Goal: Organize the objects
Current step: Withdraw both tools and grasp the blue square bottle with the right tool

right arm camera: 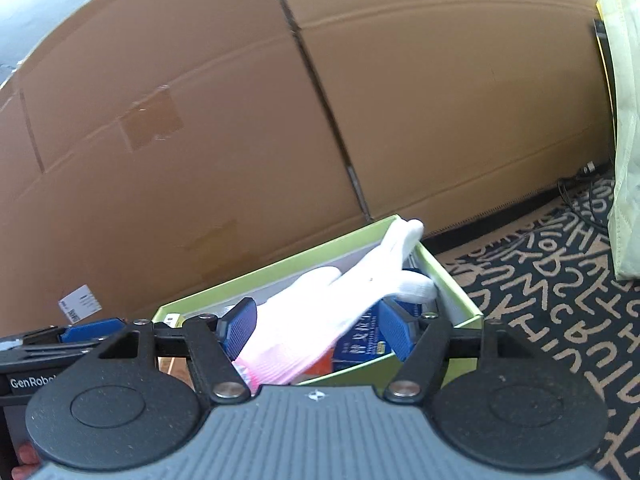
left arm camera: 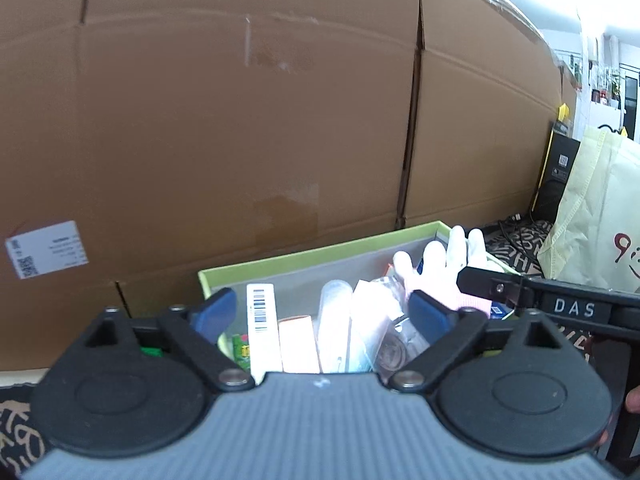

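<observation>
A lime-green open box [left arm camera: 320, 250] [right arm camera: 448, 280] stands on the floor and holds several small packages, among them a white carton with a barcode [left arm camera: 262, 320] and a blue carton [right arm camera: 360, 340]. A white glove with a pink cuff [left arm camera: 440, 264] [right arm camera: 320, 312] lies across the box's right end. My right gripper [right arm camera: 318, 330] is open; the glove's cuff sits loose between its blue pads [right arm camera: 240, 328]. My left gripper [left arm camera: 322, 314] is open over the box's left half with nothing gripped. Its blue finger [right arm camera: 92, 330] shows at the left of the right wrist view.
Tall brown cardboard cartons [left arm camera: 240, 120] [right arm camera: 240, 120] form a wall right behind the box. A cream fabric bag [left arm camera: 600, 220] [right arm camera: 628, 140] and a black carton [left arm camera: 558, 176] stand to the right. The floor is a dark rug with tan letters [right arm camera: 560, 300]; cables [left arm camera: 516, 224] lie on it.
</observation>
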